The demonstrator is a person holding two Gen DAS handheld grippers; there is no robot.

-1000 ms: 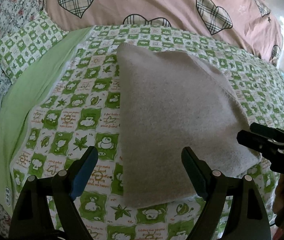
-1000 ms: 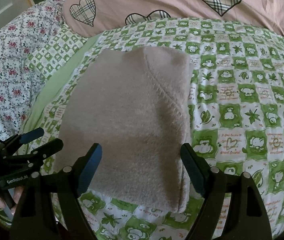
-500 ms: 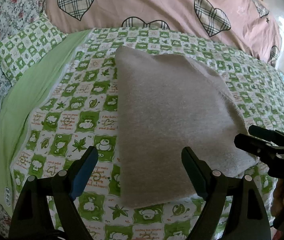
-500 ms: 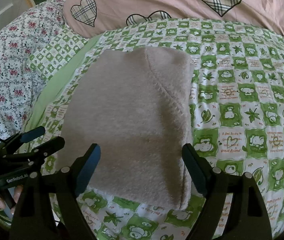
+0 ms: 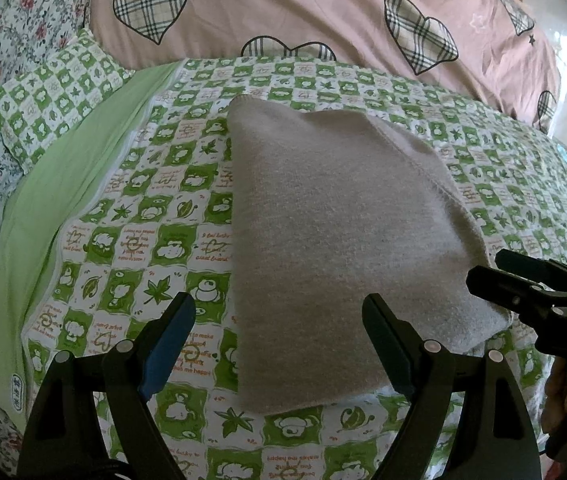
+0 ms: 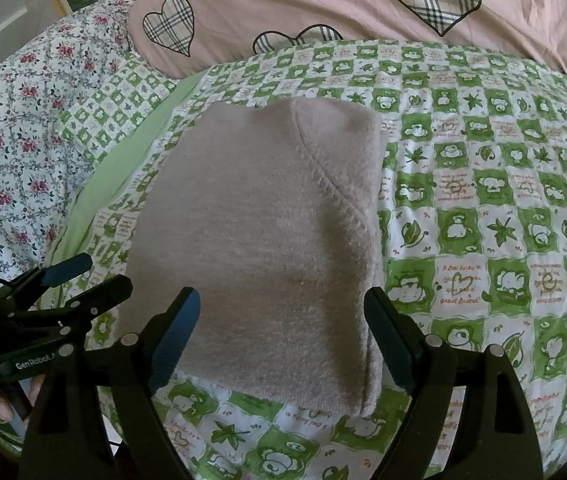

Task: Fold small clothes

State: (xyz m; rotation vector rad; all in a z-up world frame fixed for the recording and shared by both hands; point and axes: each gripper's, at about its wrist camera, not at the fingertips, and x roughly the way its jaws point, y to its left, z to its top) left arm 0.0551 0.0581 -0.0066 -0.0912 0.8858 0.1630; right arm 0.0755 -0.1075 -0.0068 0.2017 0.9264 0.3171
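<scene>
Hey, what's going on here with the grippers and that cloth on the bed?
A person holds two grippers over a bed. A beige garment lies folded into a neat rectangle on the green checked sheet. The left gripper and right gripper both hover at its near edge with jaws open, gripping nothing. The fold looks finished.

garment: grey-beige fleece piece point(image 5: 343, 240) point(image 6: 259, 248) | state: folded, thick rectangle, stitched seam running diagonally across top | pose: flat | loc: on bed's green-checked sheet
</scene>
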